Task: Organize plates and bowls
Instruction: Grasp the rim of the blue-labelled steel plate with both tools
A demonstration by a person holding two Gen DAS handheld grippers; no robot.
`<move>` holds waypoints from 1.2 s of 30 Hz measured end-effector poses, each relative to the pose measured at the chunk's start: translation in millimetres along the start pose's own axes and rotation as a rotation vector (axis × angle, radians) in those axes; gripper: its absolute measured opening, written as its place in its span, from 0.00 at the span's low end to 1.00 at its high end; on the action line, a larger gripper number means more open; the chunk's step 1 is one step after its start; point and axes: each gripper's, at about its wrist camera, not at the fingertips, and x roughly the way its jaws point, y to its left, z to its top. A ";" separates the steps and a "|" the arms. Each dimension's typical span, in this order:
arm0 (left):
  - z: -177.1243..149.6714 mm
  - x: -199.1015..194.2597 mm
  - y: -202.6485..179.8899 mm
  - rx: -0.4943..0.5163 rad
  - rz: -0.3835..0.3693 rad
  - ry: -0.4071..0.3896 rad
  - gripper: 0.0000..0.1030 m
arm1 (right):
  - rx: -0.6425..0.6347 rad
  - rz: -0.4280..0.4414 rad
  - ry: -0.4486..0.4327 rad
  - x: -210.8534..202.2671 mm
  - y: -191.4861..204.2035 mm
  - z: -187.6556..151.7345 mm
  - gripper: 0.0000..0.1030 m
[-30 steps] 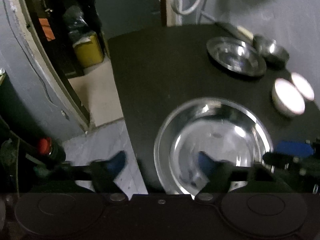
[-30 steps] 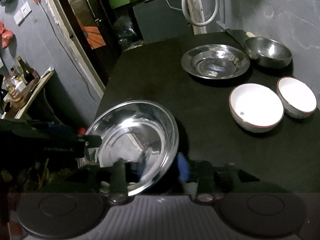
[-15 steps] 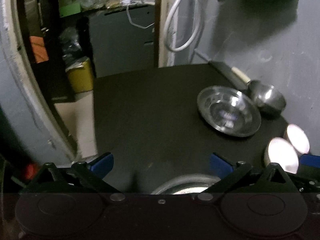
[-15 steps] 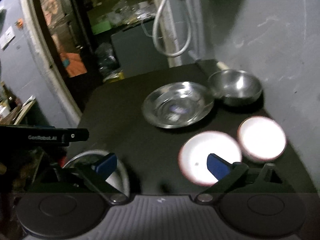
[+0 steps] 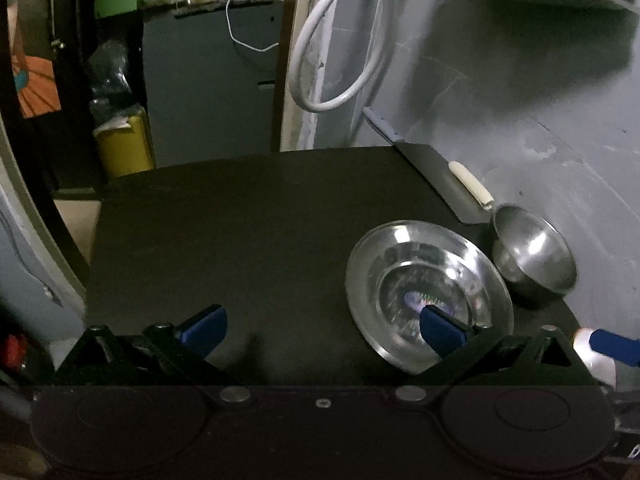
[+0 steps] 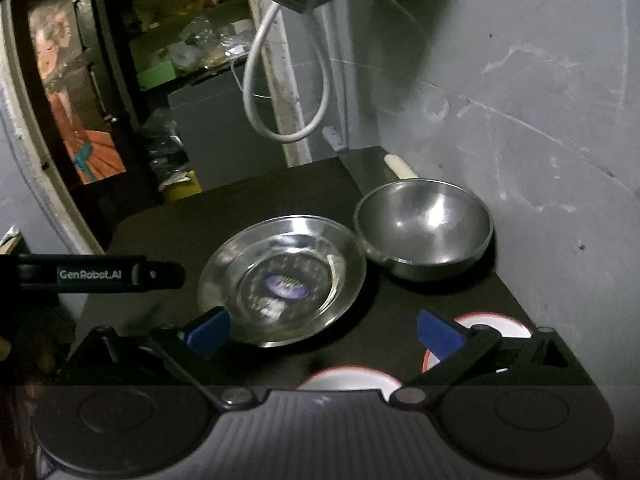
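A steel plate [image 5: 428,292] lies on the black table [image 5: 240,240], with a steel bowl [image 5: 534,254] behind it to the right. In the right wrist view the plate [image 6: 282,276] and steel bowl [image 6: 424,226] sit ahead, and two white bowls with red rims [image 6: 494,326] [image 6: 348,380] lie close under the fingers. My left gripper [image 5: 322,330] is open and empty over the table. My right gripper [image 6: 322,332] is open and empty above the white bowls. The large steel plate seen earlier is out of view.
A grey wall [image 6: 540,140] bounds the table on the right. A knife with a white handle [image 5: 468,190] lies at the back right. A white hose [image 5: 332,60] hangs behind. The table's left edge drops to the floor, with a yellow bin [image 5: 124,146] beyond.
Both grippers have risen and tilted up away from the large steel plate at the near left, which has dropped out of view. The right gripper has opened and let it go.
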 end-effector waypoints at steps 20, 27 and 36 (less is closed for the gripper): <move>8.5 44.9 -14.2 -0.010 -0.066 0.076 0.60 | 0.035 -0.011 0.081 52.0 -5.8 0.9 0.59; 8.5 50.3 -11.7 -0.033 -0.076 0.093 0.36 | 0.057 -0.003 0.090 58.3 -8.4 0.1 0.41; 7.1 50.2 -1.3 -0.029 -0.092 0.113 0.17 | 0.072 0.014 0.090 58.4 -9.5 -2.4 0.29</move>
